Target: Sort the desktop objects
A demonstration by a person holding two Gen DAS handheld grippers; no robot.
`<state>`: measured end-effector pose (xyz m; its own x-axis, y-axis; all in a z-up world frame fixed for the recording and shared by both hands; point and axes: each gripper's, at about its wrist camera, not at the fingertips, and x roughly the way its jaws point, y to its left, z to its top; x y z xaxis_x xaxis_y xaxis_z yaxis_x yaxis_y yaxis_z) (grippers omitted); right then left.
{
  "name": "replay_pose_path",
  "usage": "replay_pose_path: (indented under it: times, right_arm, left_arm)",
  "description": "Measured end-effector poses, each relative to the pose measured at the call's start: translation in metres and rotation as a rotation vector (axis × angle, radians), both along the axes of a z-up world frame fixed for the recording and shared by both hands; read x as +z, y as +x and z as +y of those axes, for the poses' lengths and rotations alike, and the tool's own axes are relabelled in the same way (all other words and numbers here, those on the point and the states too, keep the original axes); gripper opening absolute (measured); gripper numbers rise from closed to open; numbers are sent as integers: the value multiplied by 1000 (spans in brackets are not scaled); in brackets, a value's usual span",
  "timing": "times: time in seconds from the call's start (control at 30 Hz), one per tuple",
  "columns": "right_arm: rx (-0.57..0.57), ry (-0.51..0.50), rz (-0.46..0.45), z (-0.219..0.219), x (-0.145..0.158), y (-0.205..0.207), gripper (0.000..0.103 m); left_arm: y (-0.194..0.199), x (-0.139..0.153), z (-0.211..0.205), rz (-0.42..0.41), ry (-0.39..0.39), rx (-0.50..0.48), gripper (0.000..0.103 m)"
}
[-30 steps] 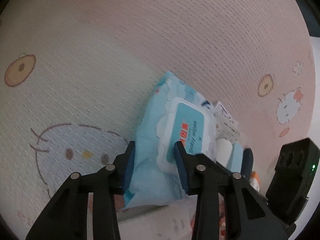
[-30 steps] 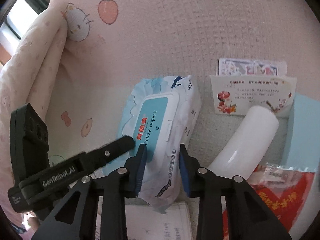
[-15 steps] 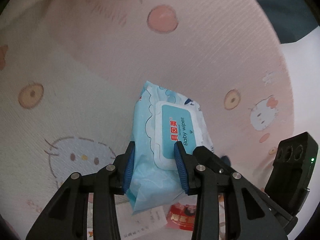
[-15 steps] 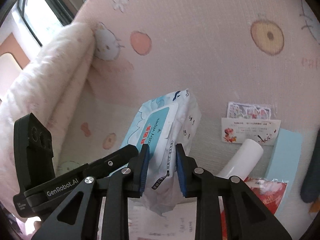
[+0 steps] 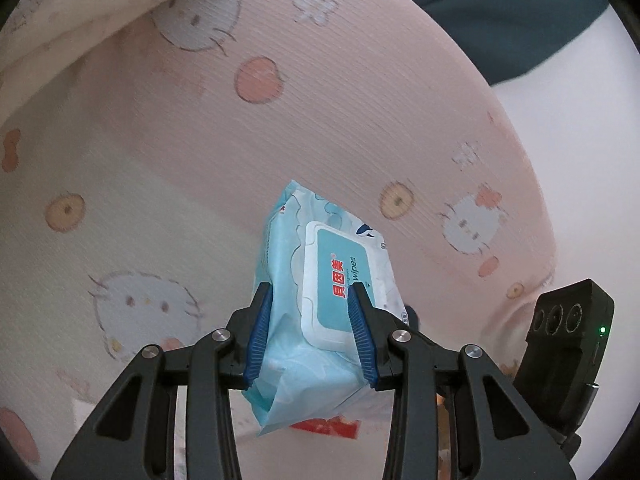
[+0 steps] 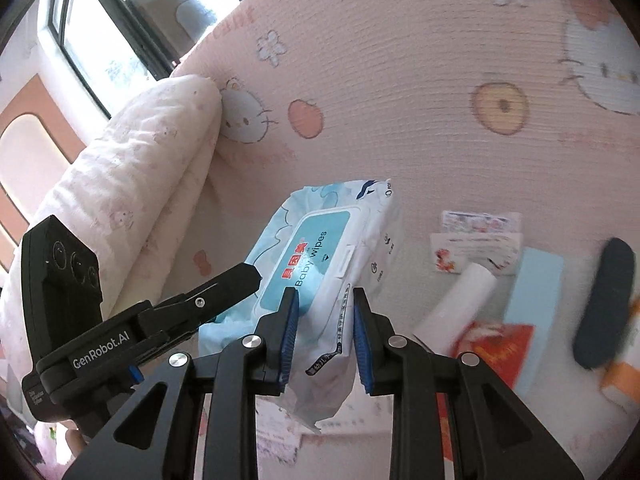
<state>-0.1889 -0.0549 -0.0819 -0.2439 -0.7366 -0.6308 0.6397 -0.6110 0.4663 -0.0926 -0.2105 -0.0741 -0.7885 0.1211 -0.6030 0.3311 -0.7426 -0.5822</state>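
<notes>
Gripping 1 wipes pack (image 5: 320,292) together, the left gripper (image 5: 310,334) and right gripper (image 6: 322,338) each clench an end, holding it level above the blanket (image 5: 320,120), near the tube (image 6: 460,300) and cards (image 6: 476,240).

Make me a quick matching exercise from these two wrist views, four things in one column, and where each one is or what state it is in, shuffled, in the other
Things
1. baby wipes pack
2. white tube
3. rolled quilt
4. red packet

Places or states
A. lying on the mat against the illustrated card
B. bunched along the mat's left edge under the window
C. lifted off the mat, clamped by both the left tongs and the right tongs
D. flat on the mat, just right of the right tongs

Pairs: 1-C, 2-A, 3-B, 4-D
</notes>
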Motion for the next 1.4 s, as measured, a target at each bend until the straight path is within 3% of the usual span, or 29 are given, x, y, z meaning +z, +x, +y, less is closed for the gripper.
replay_pose_path:
  times: [0.3, 0.6, 0.93, 1.13, 1.4]
  right_arm:
    - [-171, 10, 15, 111, 1, 2, 23]
    - [-329, 41, 29, 204, -9, 17, 23]
    - [-351, 67, -66, 229, -51, 52, 23]
    - [-334, 142, -113, 229, -82, 84, 23]
    - [-316, 193, -157, 230, -117, 104, 23]
  left_arm:
    - [-33, -6, 89, -2, 39, -167, 41]
    - [-41, -40, 177, -52, 80, -320, 41]
    - [-11, -80, 200, -154, 75, -364, 41]
    - [15, -103, 205, -221, 77, -394, 41]
    - [35, -136, 205, -248, 63, -447, 41]
